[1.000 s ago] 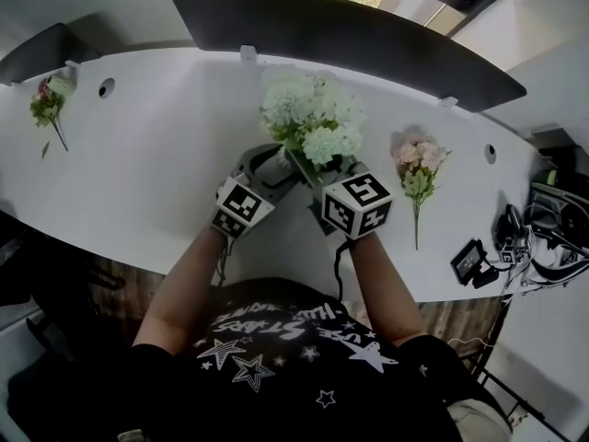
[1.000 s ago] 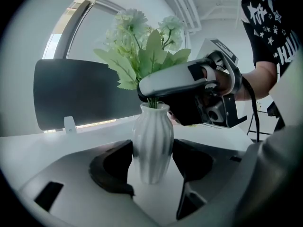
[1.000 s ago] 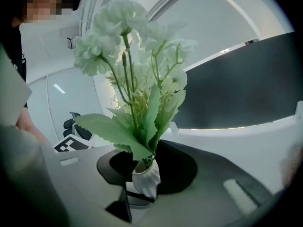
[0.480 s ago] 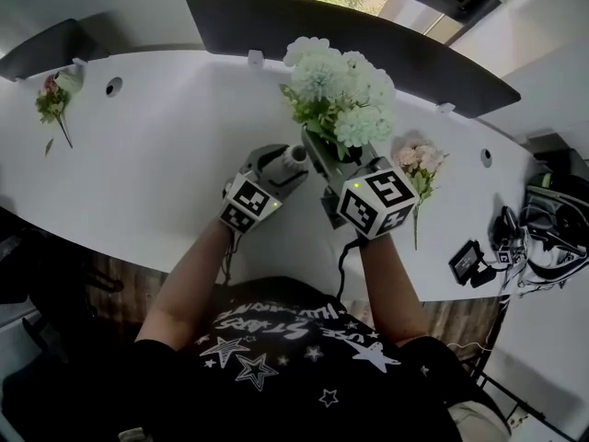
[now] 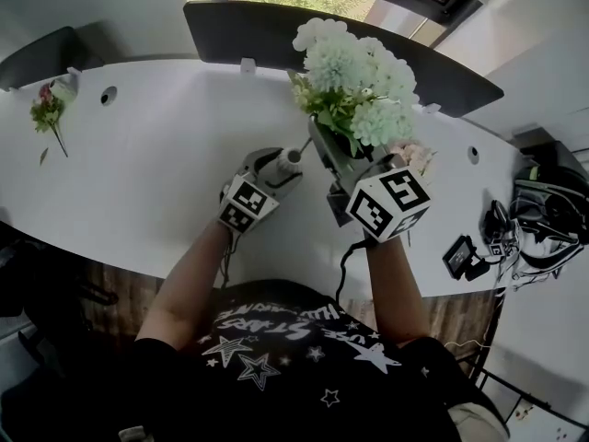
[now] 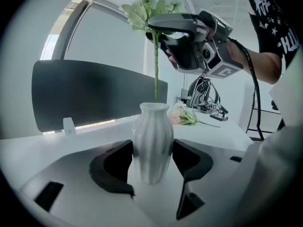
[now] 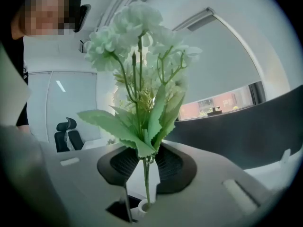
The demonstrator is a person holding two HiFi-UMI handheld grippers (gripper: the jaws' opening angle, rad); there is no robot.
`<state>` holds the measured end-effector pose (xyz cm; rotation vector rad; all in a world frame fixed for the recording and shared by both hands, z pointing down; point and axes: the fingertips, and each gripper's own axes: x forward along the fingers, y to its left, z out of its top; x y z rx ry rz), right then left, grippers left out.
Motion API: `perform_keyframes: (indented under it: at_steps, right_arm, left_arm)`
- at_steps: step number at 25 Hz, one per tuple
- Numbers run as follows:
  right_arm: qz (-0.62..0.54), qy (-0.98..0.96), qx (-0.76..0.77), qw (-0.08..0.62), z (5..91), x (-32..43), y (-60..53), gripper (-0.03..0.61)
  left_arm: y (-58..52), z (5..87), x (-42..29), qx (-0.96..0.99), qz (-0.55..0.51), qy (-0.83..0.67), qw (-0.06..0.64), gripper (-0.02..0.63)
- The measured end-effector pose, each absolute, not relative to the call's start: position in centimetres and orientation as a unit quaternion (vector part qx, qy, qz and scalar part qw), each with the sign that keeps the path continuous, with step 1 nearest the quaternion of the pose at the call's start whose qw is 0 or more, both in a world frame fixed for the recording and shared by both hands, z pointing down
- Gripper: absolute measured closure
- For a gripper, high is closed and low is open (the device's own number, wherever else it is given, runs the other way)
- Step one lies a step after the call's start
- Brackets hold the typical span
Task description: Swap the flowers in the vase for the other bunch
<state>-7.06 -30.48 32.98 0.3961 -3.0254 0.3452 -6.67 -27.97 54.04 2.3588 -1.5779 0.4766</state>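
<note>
My left gripper (image 5: pixel 272 171) is shut on a white ribbed vase (image 6: pixel 152 143), which stands upright on the white table (image 5: pixel 156 164); its pads (image 6: pixel 118 167) press both sides. My right gripper (image 5: pixel 333 153) is shut on the stem of a white-and-green flower bunch (image 5: pixel 354 76) and holds it high above the vase. The thin stem (image 6: pixel 155 70) hangs straight down, its lower end at the vase's mouth (image 7: pixel 141 211). The pink bunch (image 6: pixel 183 117) lies on the table to the right, mostly hidden behind my right gripper in the head view.
A small pink-and-white sprig (image 5: pixel 46 109) lies at the table's far left. A dark curved panel (image 5: pixel 267 30) stands along the back edge. Black devices and cables (image 5: pixel 474 258) sit at the right end. Round cable holes (image 5: pixel 109 95) pierce the tabletop.
My right gripper has risen with the white bunch, drawing its stem up through the vase's mouth. The left gripper and the vase have stayed put.
</note>
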Motion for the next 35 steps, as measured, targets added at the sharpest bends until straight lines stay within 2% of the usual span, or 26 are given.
perform_keyframes:
  at_steps: [6, 10, 20, 27, 35]
  right_arm:
    - [0.091, -0.986, 0.136, 0.034, 31.0, -6.5, -30.7, 0.487]
    - [0.100, -0.980, 0.163, 0.056, 32.0, -5.4, -31.9, 0.488]
    - [0.241, -0.936, 0.210, 0.145, 42.2, -2.0, -33.3, 0.491]
    - [0.276, -0.905, 0.228, 0.231, 49.4, -0.8, -33.3, 0.491]
    - [0.328, -0.870, 0.247, 0.274, 55.2, 0.1, -33.4, 0.492]
  left_arm:
    - [-28.0, 53.9, -6.8, 0.812, 0.164, -0.545, 0.132, 0.341]
    - [-27.9, 53.9, -7.0, 0.811, 0.163, -0.546, 0.133, 0.341]
    - [-28.0, 53.9, -6.8, 0.808, 0.165, -0.549, 0.134, 0.341]
    - [-27.9, 54.0, -7.2, 0.807, 0.163, -0.551, 0.136, 0.341]
    - [-28.0, 54.0, -7.1, 0.807, 0.163, -0.551, 0.137, 0.341]
